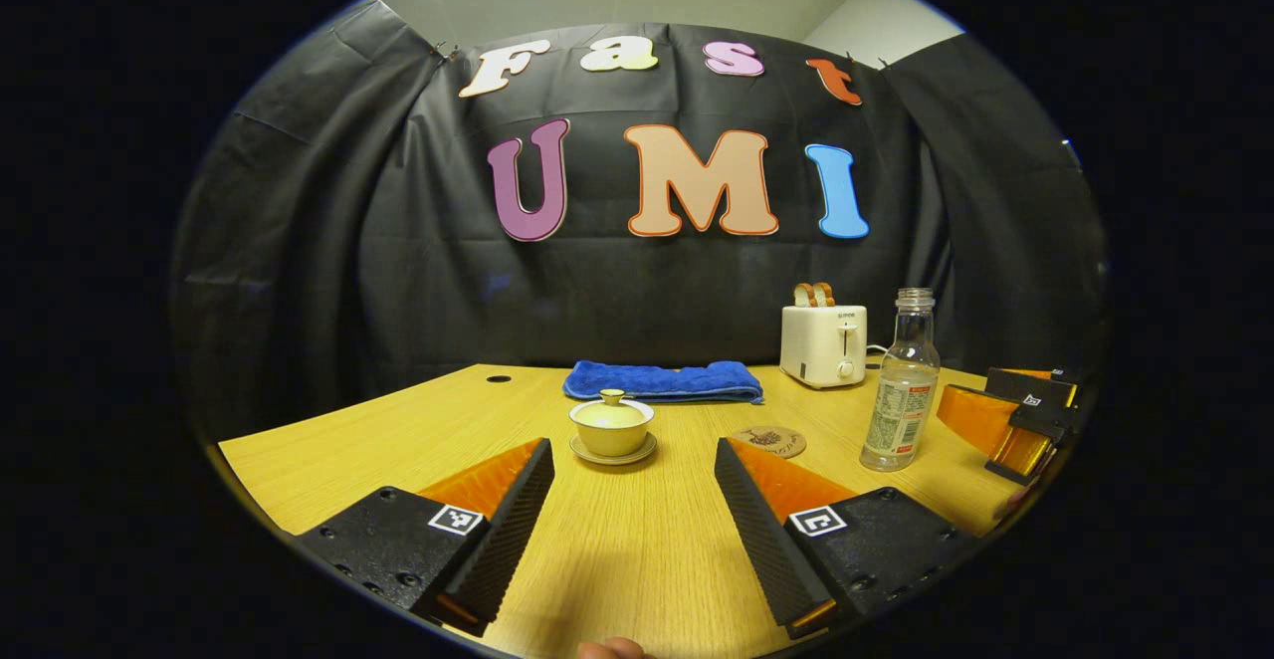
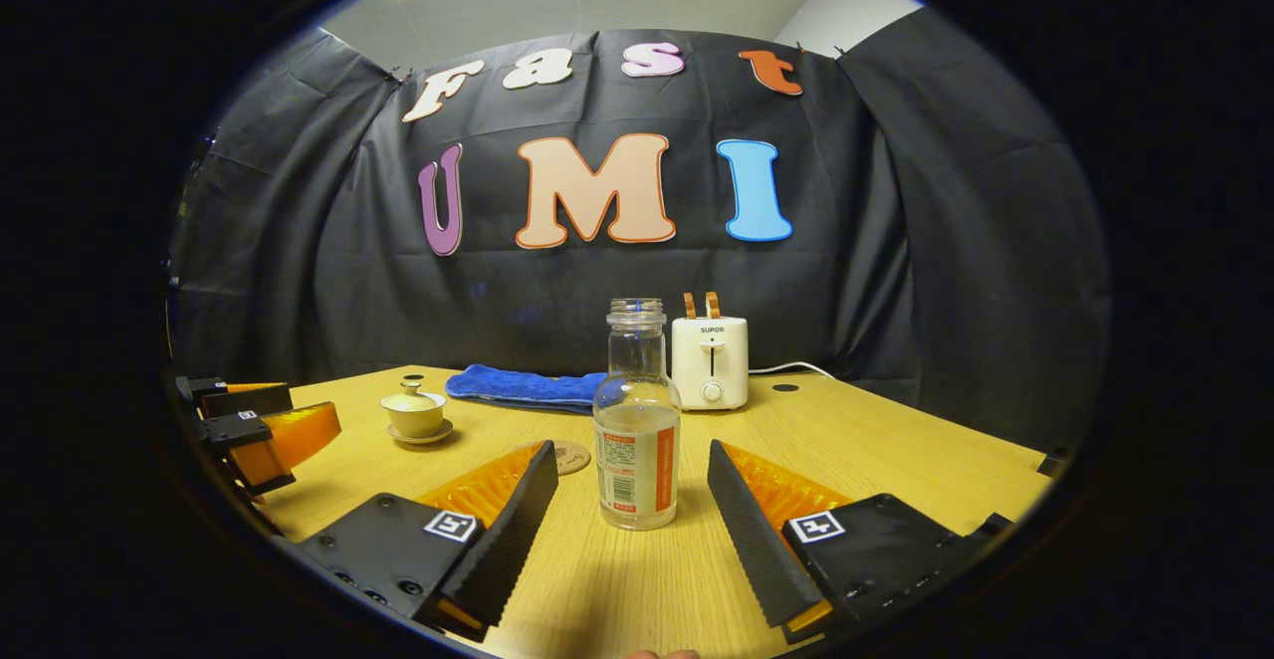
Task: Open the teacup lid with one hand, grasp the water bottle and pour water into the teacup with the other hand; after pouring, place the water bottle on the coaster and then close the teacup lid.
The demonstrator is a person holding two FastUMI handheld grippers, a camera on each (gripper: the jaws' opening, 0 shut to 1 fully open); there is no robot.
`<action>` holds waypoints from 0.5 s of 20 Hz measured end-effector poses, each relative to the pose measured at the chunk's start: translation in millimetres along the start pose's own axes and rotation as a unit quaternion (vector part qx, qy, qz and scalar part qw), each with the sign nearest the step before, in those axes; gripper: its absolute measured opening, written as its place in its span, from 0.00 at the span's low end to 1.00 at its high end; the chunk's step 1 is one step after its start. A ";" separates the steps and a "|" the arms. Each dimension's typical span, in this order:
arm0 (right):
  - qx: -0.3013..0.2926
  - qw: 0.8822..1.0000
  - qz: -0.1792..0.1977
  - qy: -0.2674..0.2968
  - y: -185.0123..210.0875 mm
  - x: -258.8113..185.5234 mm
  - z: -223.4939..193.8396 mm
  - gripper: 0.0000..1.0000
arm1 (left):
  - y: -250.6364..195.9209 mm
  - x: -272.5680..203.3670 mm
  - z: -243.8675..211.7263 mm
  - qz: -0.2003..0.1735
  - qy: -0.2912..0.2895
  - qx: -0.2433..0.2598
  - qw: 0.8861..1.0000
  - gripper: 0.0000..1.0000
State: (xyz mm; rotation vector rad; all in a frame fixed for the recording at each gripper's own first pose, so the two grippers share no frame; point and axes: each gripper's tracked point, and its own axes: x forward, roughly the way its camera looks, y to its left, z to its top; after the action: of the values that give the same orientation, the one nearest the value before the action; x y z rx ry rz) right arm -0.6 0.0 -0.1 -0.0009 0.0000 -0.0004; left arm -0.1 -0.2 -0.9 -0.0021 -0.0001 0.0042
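At bottom of left gripper view, left gripper [image 1: 633, 500] is hanging over the table [image 1: 617, 559] w/ jaws spread wide, nothing between them. Centre frame, just beyond the fingertips, the teacup [image 1: 611, 430] is sitting on its saucer w/ lid [image 1: 611, 406] on. Right of it, coaster [image 1: 769, 440] is lying flat & bare; printing on it too small to make out. Farther right, water bottle [image 1: 901, 380] is standing upright, uncapped, apart from the coaster. Right edge of frame, the other gripper is poking in, partly cut off.

At bottom of right gripper view, right gripper [image 2: 631, 500] is also gaping open; bottle [image 2: 637, 420] is standing between the fingers but touching neither — gaps on both sides. Water level hard to judge thru the label. Coaster [image 2: 571, 457] is peeking out behind the left finger, mostly hidden. Teacup [image 2: 414, 412] is sitting left of centre, small. Left edge, left gripper [image 2: 249, 430] is showing, partly clipped.

Back of table: blue towel [image 1: 664, 381] is lying folded; toaster [image 1: 823, 342] w/ bread in the slots is standing beside it, cord trailing off right in right gripper view.
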 end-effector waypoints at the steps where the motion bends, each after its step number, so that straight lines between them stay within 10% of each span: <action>1: 0.000 1.000 0.000 0.000 -0.2 0.1 -0.9 0.99 | 0.0 0.1 -0.7 0.000 0.000 0.000 1.000 0.95; 10: 0.002 0.999 -0.002 0.038 6.6 23.6 -13.2 0.96 | -1.0 0.1 -0.3 -0.003 0.000 0.000 1.000 0.95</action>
State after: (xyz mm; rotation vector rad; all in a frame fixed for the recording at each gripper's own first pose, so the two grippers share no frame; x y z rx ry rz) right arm 23.0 6.6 -13.3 0.0027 0.0758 -0.0037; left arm 0.0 -1.2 -1.2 -0.0021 -0.0003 -0.0015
